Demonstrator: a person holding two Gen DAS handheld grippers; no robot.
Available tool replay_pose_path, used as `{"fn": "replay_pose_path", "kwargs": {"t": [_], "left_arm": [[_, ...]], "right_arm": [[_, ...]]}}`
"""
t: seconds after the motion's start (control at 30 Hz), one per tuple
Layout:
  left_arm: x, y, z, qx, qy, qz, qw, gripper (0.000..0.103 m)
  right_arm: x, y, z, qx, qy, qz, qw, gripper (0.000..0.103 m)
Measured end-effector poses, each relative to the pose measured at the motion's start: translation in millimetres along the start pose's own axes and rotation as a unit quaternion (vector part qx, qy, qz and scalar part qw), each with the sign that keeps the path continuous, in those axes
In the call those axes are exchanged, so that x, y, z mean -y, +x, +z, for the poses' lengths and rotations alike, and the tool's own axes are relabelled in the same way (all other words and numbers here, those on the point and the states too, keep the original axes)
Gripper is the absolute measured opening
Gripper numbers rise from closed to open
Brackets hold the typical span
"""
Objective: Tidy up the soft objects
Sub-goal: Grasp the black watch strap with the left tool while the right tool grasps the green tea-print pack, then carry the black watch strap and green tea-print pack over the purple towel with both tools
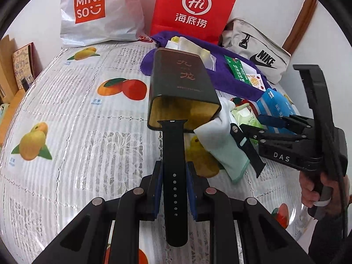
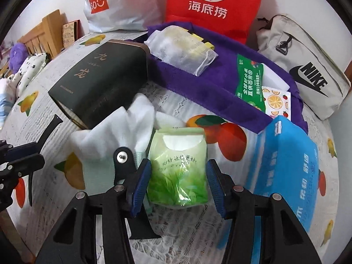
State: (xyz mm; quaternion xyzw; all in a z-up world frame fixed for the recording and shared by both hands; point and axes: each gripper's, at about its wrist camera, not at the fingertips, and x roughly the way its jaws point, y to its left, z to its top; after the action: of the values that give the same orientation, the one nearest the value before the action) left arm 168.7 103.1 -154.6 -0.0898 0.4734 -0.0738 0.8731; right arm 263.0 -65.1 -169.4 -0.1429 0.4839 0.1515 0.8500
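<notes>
A: What is shown from the left wrist?

B: A black watch strap (image 1: 173, 176) is pinched by the left gripper (image 1: 173, 189), its long axis pointing ahead into the mouth of the dark tin (image 1: 182, 83) lying on the fruit-print cloth (image 1: 77, 110).

A: And from the right wrist?

B: A green tissue pack (image 2: 178, 169) is straddled lengthwise by the right gripper (image 2: 178, 184); whether it is pressed cannot be told. The right hand is nearer.

Open tablecloth (image 1: 72, 114) fills the frame's left half; the dark tin (image 1: 182, 88), white sock (image 1: 220, 132) and purple towel (image 1: 237, 83) crowd the right.
</notes>
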Motion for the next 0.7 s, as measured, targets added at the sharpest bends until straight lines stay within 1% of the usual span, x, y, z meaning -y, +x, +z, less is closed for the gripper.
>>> {"fn": "replay_pose_path", "kwargs": {"t": [0.2,0.3,0.37,0.43,0.5,0.53,0.7], "left_arm": [[0,6,5,-0.003,0.000,-0.012,0.9999,0.020],[1,6,7,-0.003,0.000,-0.013,0.9999,0.020],[2,6,9,-0.003,0.001,-0.012,0.9999,0.020],[2,5,9,-0.002,0.003,-0.009,0.9999,0.020],[3,2,8,-0.001,0.003,-0.009,1.0000,0.020],[4,0,8,0.001,0.004,-0.009,0.9999,0.020],[9,-6,5,0.004,0.010,-0.003,0.9999,0.020]], "right_arm": [[4,10,1,-0.018,0.012,0.010,1.000,0.058],[1,15,2,-0.023,0.006,0.006,1.000,0.060],[1,16,1,-0.020,0.005,0.010,1.000,0.059],[3,17,1,-0.016,0.005,0.014,1.000,0.053],[5,14,1,-0.012,0.011,0.021,1.000,0.049],[6,12,1,-0.011,0.014,0.022,1.000,0.046],[9,0,-1,-0.003,0.021,0.026,0.999,0.045]]}}
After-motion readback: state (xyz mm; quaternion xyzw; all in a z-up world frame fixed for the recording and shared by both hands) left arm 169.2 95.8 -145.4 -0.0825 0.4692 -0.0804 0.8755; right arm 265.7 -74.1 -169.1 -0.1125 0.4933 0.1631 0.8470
